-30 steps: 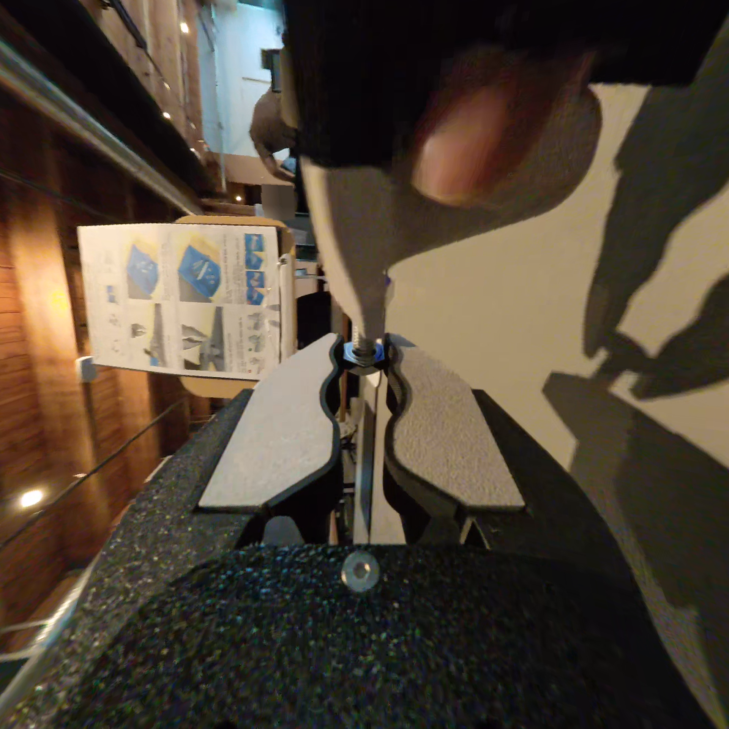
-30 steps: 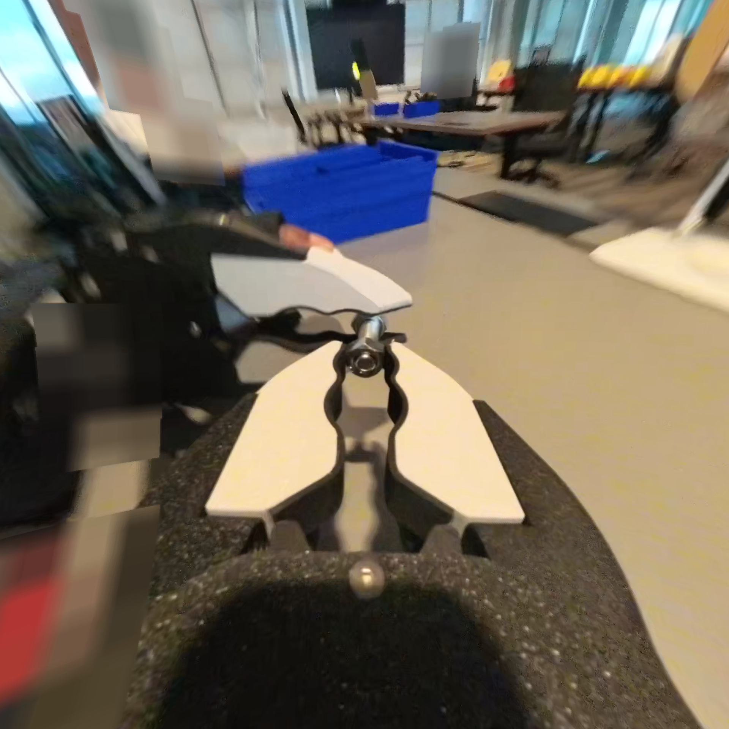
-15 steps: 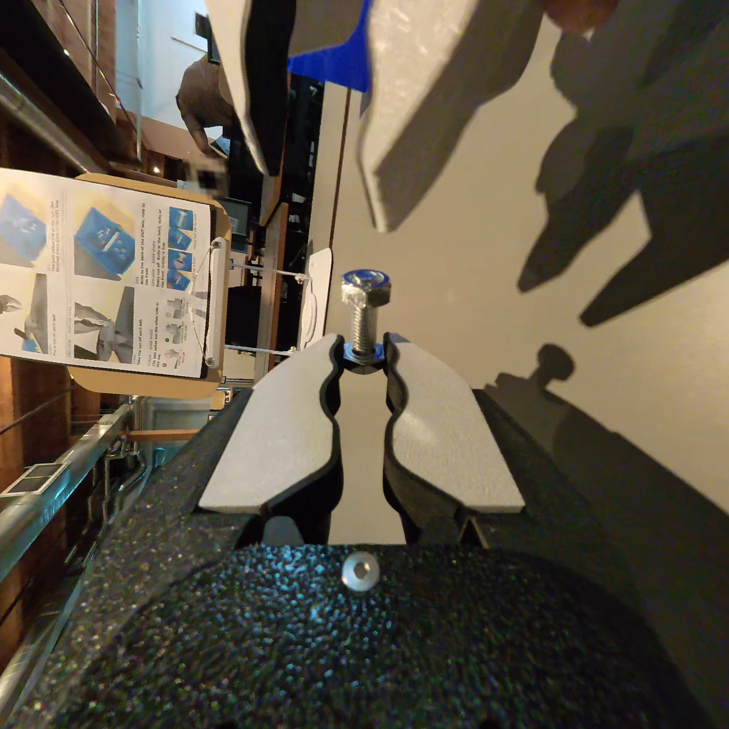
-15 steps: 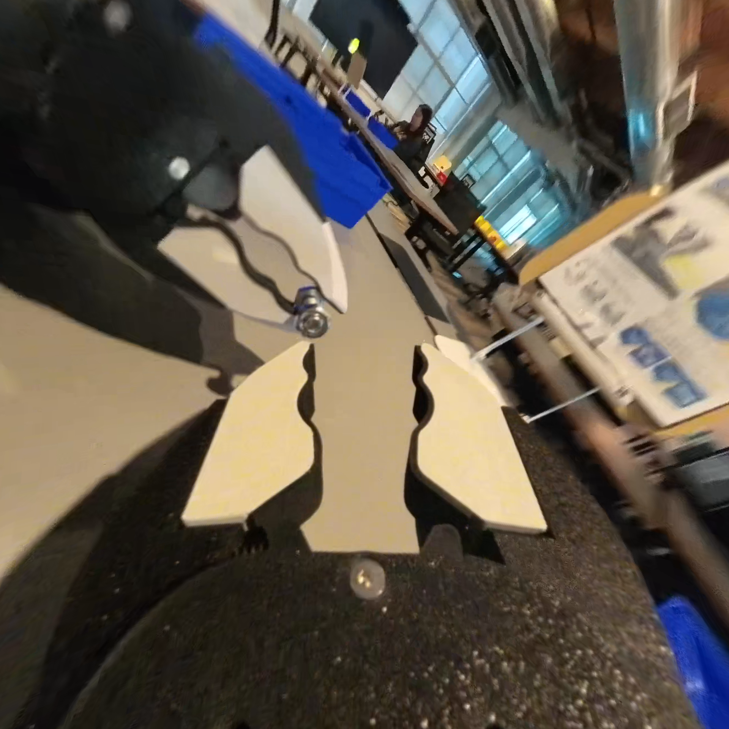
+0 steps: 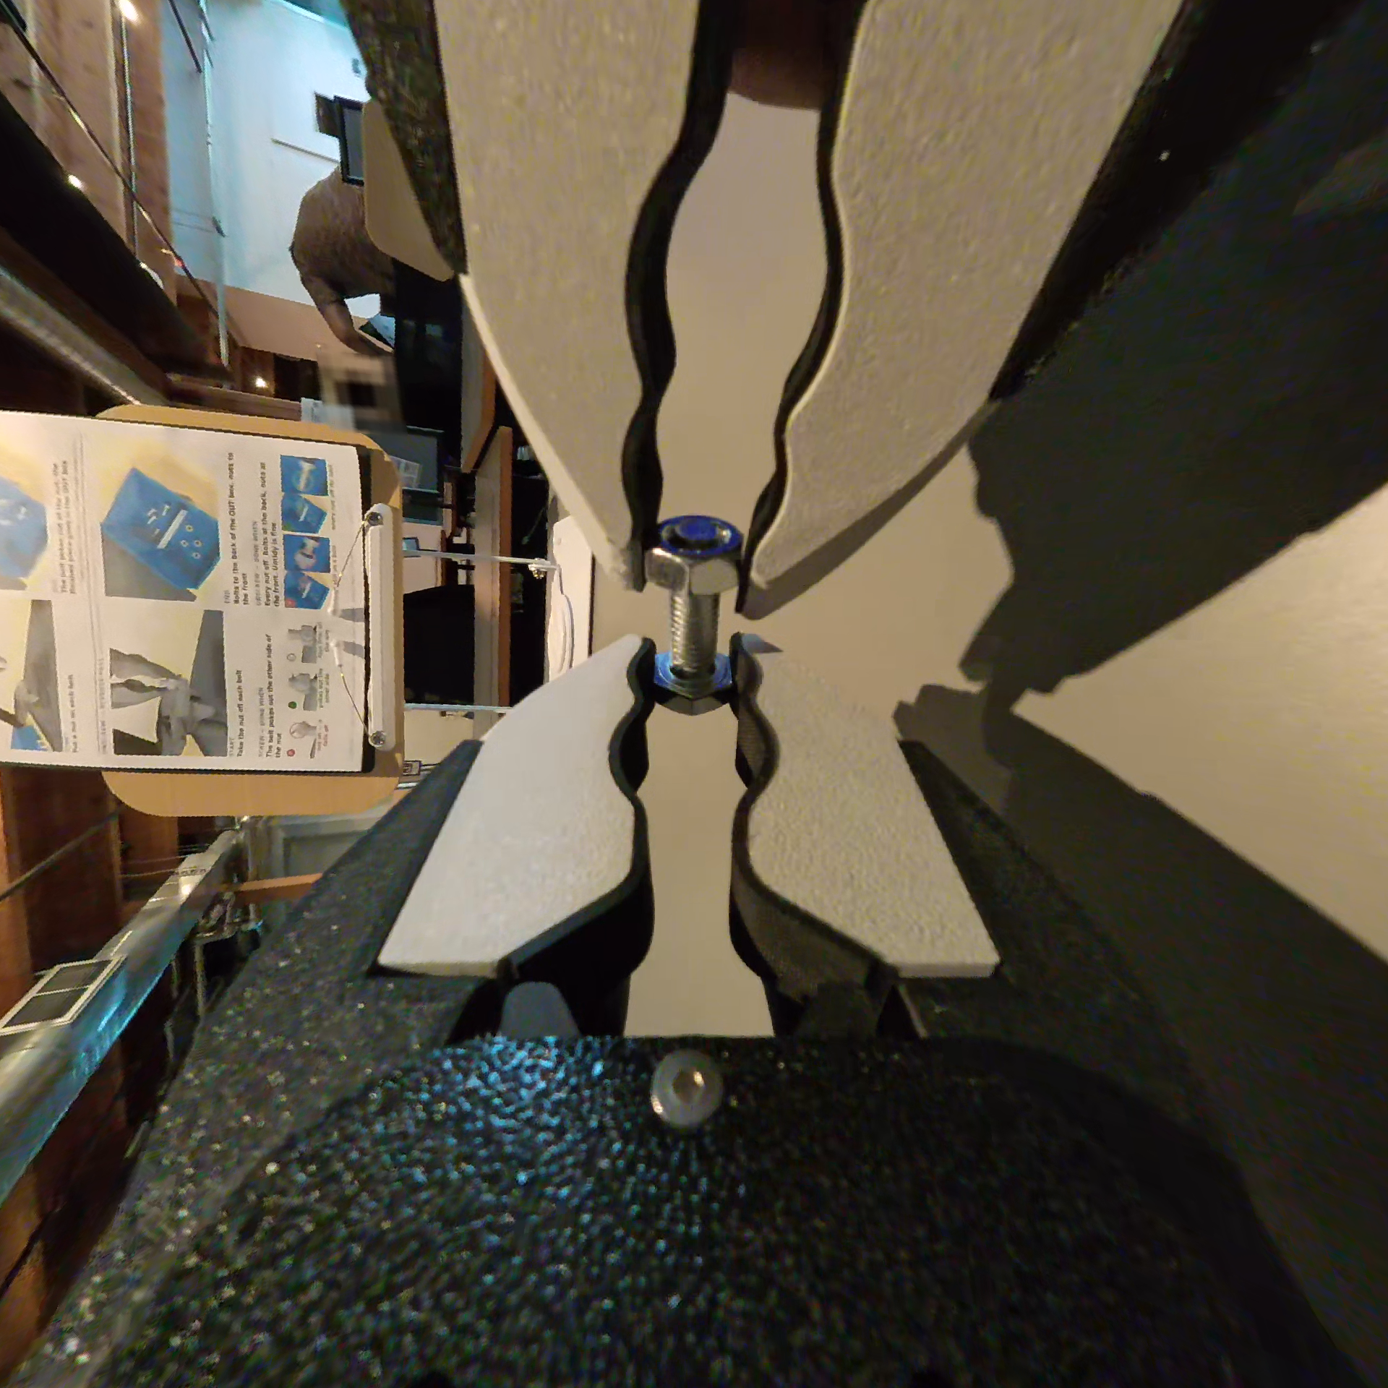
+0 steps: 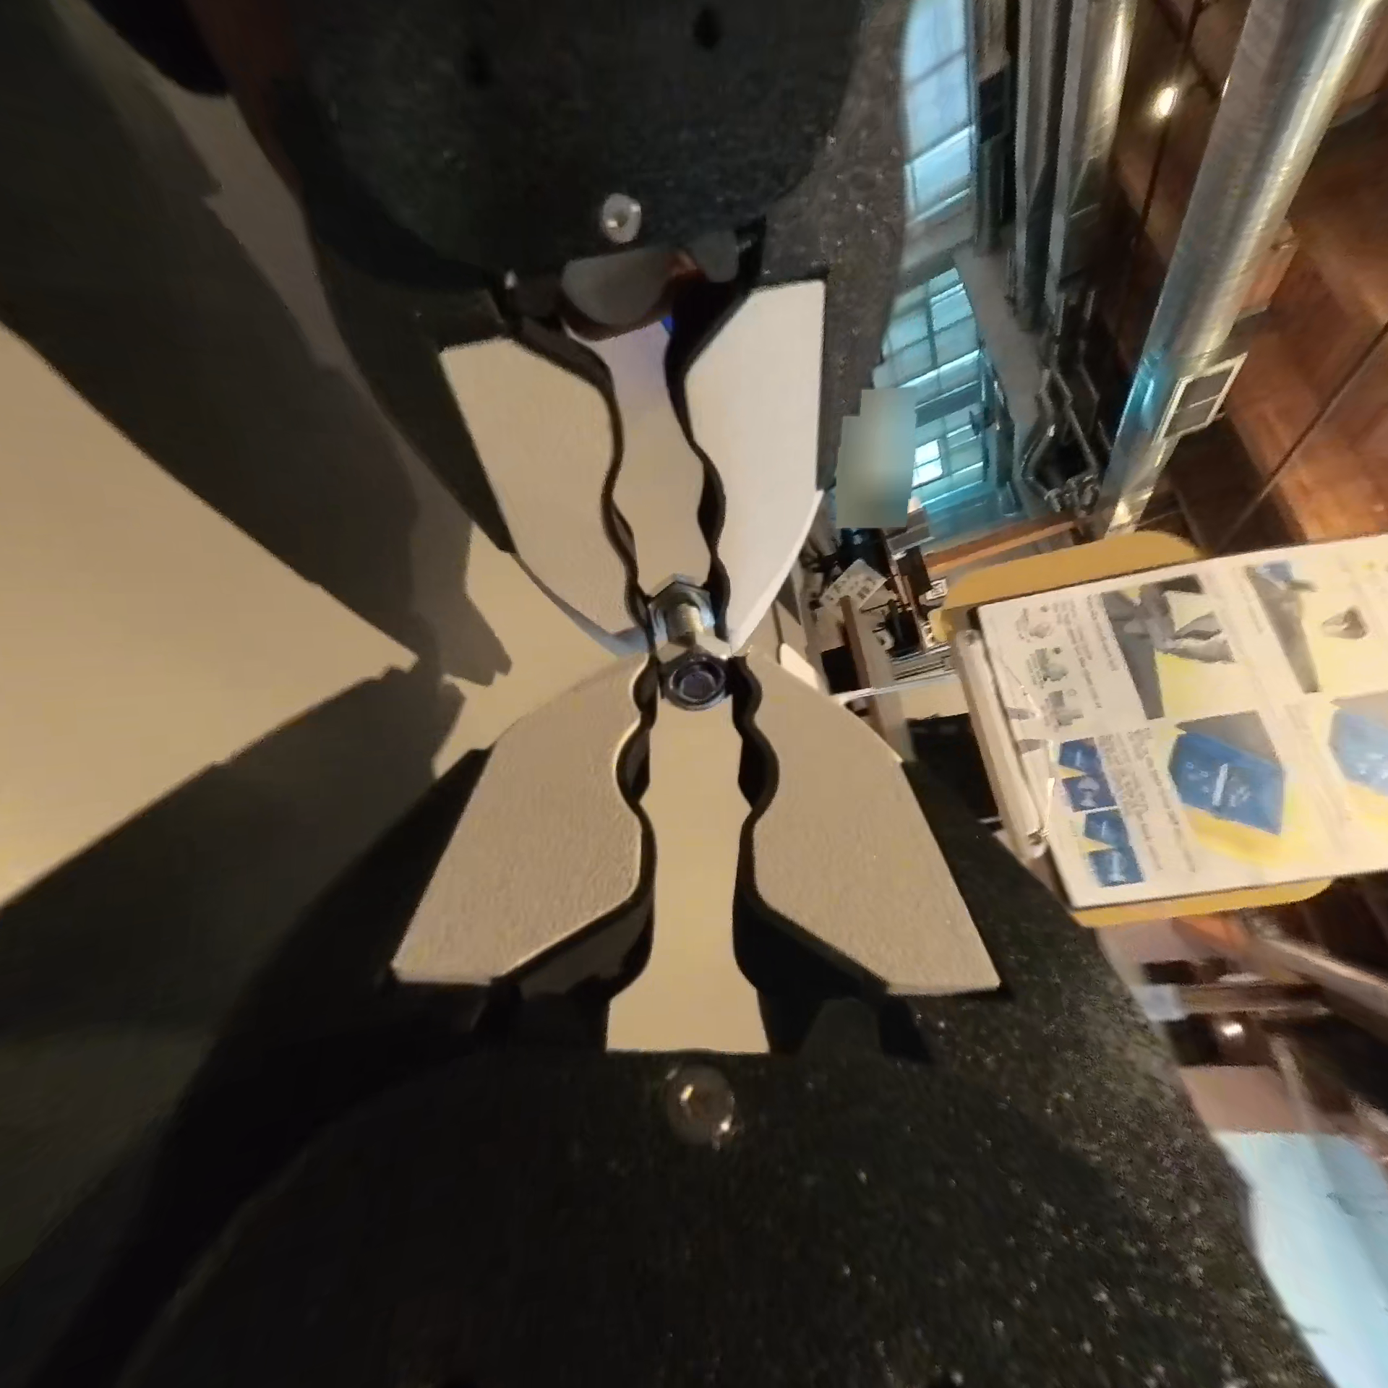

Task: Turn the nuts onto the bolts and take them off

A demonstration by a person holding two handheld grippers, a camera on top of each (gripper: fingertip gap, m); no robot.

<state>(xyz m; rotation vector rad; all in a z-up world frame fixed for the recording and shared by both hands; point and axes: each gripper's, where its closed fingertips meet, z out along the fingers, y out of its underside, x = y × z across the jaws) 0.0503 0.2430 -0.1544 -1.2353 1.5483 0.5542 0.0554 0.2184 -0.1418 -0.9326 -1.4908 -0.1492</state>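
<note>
Grippers tip to tip above bare table (image 5: 1126,638); left gripper (image 5: 692,680) clamps one nut (image 5: 689,682); right gripper (image 5: 692,565) nips one bolt (image 5: 694,601) head, fingers narrowly parted; clipboard (image 5: 248,608) beside.

Half a second ago our right claw (image 5: 692,582) hung open and clear of the bolt (image 5: 695,601). Now we have brought it back tip to tip with our left claw (image 5: 689,680), and its fingers have closed onto the bolt head (image 6: 695,685), where a second ago they gripped it from the side.
</note>
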